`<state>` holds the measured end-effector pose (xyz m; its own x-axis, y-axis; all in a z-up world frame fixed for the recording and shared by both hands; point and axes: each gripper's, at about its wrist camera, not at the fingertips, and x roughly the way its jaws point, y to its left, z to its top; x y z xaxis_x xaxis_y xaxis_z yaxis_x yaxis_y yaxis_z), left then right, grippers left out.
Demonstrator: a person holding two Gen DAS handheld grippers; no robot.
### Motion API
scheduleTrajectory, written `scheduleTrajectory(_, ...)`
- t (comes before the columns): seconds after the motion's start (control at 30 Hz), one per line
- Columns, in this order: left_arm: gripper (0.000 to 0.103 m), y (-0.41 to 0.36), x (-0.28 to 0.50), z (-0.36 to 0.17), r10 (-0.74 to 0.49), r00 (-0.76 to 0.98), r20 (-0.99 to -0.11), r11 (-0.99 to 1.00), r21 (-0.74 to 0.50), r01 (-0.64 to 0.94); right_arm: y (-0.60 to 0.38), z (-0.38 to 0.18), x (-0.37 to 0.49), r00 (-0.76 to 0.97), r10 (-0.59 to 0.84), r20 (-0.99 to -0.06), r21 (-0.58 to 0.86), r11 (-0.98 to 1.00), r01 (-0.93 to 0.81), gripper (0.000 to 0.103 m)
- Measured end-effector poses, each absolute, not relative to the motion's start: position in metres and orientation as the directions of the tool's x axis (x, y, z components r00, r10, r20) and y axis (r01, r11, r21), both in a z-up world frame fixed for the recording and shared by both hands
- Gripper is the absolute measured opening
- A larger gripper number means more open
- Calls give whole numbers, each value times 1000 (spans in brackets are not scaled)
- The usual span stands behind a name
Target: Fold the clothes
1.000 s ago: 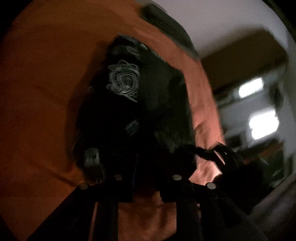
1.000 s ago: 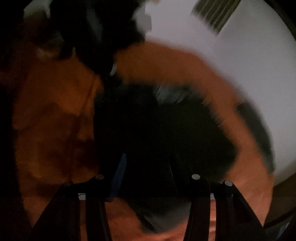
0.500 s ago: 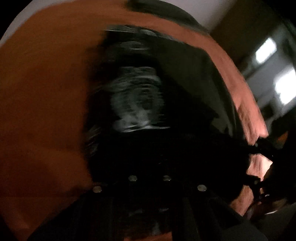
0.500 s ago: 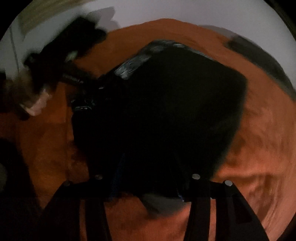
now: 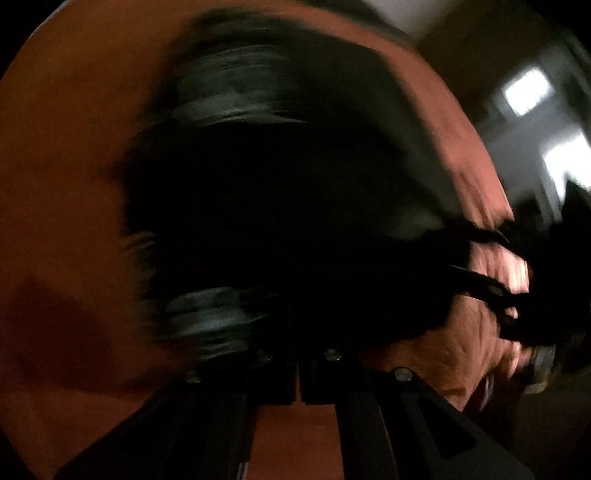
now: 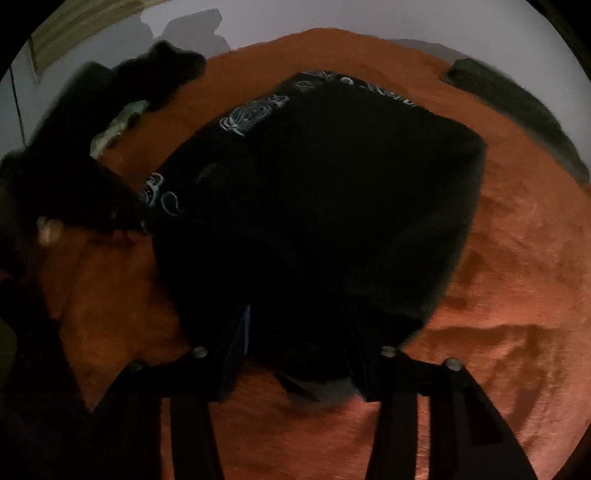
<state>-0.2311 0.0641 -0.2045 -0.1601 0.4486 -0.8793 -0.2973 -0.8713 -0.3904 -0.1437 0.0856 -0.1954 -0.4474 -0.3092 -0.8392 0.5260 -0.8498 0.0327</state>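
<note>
Where the left tongs (image 5: 297, 369) fill the bottom of the left wrist view, their two fingers are pressed together with only a thin slit between them, right at the near edge of a black garment (image 5: 280, 206); whether any cloth is caught in that slit is too dark and blurred to tell. Beyond them the garment lies spread on an orange cover (image 5: 66, 177), with smeared pale prints near its near-left and far-left parts. To the right, the right tongs (image 5: 491, 291) show as dark fingers against the orange, at the garment's right edge.

In the right wrist view, the right tongs (image 6: 295, 354) stand spread wide, one finger at either side of the garment's (image 6: 332, 206) near edge, and the cloth sits between and over the fingertips. A blue strip shows on the inner face of the left finger. Past the fingers the garment lies in a rough folded block on the cover (image 6: 517, 280), with white swirl prints along its far-left edge. The cover is creased to the right of it. At the left, a dark blurred shape, probably the left tongs (image 6: 92, 199), meets the garment's left corner. Farther off, a dark heap (image 6: 162, 70) lies at the cover's far-left edge and a dark strip (image 6: 517, 110) along its far-right edge, against a pale wall (image 6: 258, 22).
</note>
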Motion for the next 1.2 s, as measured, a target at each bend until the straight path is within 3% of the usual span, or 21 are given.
scheduleTrajectory(0.17, 3, 35, -216, -169, 454, -217, -864, -878, -392, -275, 114, -170, -124, -531, -320, -784, 7, -861, 509, 43)
scheduleTrajectory(0.3, 3, 64, -195, -152, 592, -144, -793, -785, -527, -325, 121, -169, -120, -504, -388, -771, 93, -853, 514, 43)
scheduleTrajectory(0.4, 4, 87, -198, -157, 595, -125, -794, -775, -525, -351, 110, -178, -121, -462, -409, -787, 114, -833, 542, 43)
scheduleTrajectory(0.57, 4, 125, -206, -168, 572, -107, -813, -776, -494, -391, 103, -212, -121, -410, -219, -886, -28, -856, 516, 43)
scheduleTrajectory(0.63, 4, 129, -204, -160, 587, -107, -802, -761, -503, -409, 116, -204, -117, -429, -253, -867, 7, -868, 497, 43)
scheduleTrajectory(0.73, 5, 122, -196, -157, 598, -101, -795, -742, -500, -447, 115, -195, -111, -477, -242, -845, -51, -851, 523, 43)
scheduleTrajectory(0.8, 5, 110, -199, -162, 591, -88, -802, -738, -494, -461, 110, -197, -111, -466, -250, -849, -50, -839, 541, 28)
scheduleTrajectory(0.87, 5, 100, -204, -171, 586, -76, -807, -737, -491, -465, 103, -200, -110, -452, -250, -856, -50, -831, 554, 22)
scheduleTrajectory(1.13, 5, 86, -210, -182, 564, -98, -820, -763, -472, -442, 66, -206, -81, -540, -142, -829, -307, -692, 654, 24)
scheduleTrajectory(1.2, 5, 87, -210, -180, 553, -114, -826, -766, -450, -459, 57, -219, -83, -550, -87, -831, -363, -664, 654, 18)
